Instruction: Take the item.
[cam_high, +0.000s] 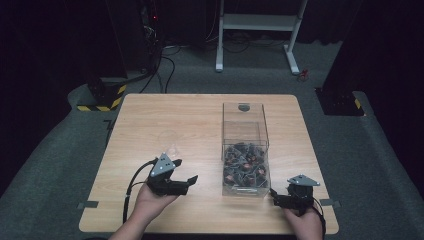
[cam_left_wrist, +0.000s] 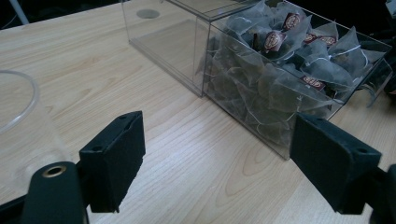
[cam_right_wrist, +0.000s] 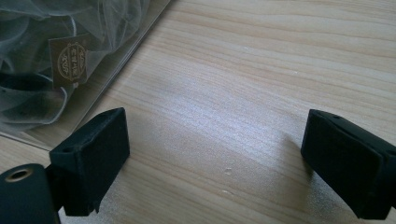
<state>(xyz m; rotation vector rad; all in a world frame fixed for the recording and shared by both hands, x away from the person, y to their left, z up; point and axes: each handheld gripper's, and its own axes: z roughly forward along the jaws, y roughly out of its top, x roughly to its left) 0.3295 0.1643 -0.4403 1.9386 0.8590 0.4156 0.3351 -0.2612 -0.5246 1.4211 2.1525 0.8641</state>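
Left tool (cam_high: 186, 171): its jaws stand wide apart and hold nothing; in the left gripper view only bare wood lies between them.
Right tool (cam_high: 273, 195): its jaws are also spread with nothing inside; it sits low near the front edge of the tabletop (cam_high: 150, 115).
Left of the left tool: a clear plastic cup (cam_high: 168, 145) stands just beyond and a little to the left of it; its rim (cam_left_wrist: 21, 95) shows at the left border of the left gripper view.
Between the tools: a clear acrylic box (cam_high: 246, 150) with two compartments, its long axis running away from the person.
Near compartment: filled with pyramid tea bags (cam_left_wrist: 280, 60), dark leaf inside mesh, with brown paper tags.
Far compartment: looks empty; a round hole shows in its far end.
Direction from left tool: the tea bags lie forward and to its right, over the box wall, and the top looks open.
Direction from right tool: the near corner of the box is just to its left; one tag (cam_right_wrist: 69, 59) is seen close behind the wall.
Nearer hand: the right tool is closer to the tea bags, I judge; the left one is closer to the cup.
Coming move: probably one tool must rise over the box wall and come down into the near compartment, because from the side the wall blocks it.
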